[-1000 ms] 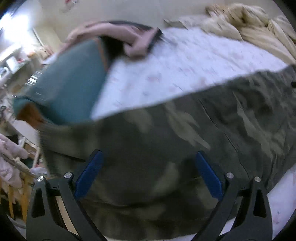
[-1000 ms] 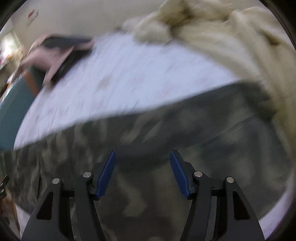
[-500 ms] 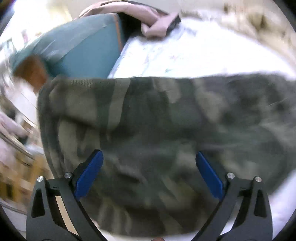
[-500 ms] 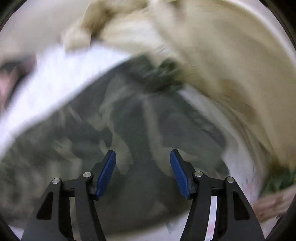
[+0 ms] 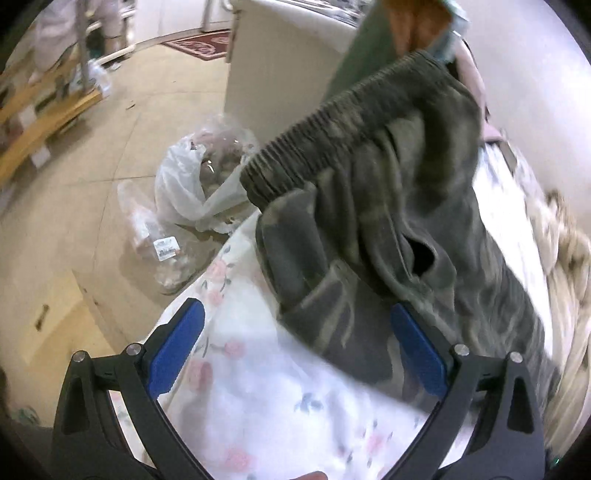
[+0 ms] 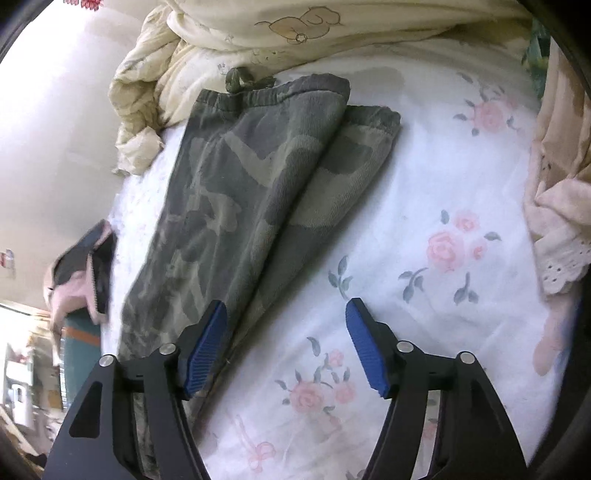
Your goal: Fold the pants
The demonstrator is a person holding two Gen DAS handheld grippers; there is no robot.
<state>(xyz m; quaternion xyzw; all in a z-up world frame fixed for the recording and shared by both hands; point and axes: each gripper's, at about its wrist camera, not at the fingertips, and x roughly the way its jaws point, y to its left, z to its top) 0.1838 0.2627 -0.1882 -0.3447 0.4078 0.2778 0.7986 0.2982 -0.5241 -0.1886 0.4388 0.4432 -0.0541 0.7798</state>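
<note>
The camouflage pants (image 6: 236, 192) lie folded lengthwise on the white floral sheet (image 6: 424, 206), with a gathered band and a knotted cord at the far end. In the left wrist view a ribbed elastic end of the pants (image 5: 369, 177) lies near the bed's corner. My left gripper (image 5: 295, 347) hangs open over the sheet, and the pants' near corner reaches in by its right finger. My right gripper (image 6: 286, 347) is open with its jaws opening. Its left finger is over the pants' edge, and mostly bare sheet shows between its fingers.
A cream quilt (image 6: 258, 33) is heaped at the far end of the bed. A lace-trimmed cloth (image 6: 554, 229) lies at the right. Pink and dark garments (image 6: 85, 269) sit at the left edge. Plastic bags (image 5: 192, 184) lie on the floor beside a white cabinet (image 5: 280, 74).
Both views have rolled and swung sideways, so the pants now run lengthwise instead of across. The left view now takes in the bed's corner and the floor. The right jaws stand wider.
</note>
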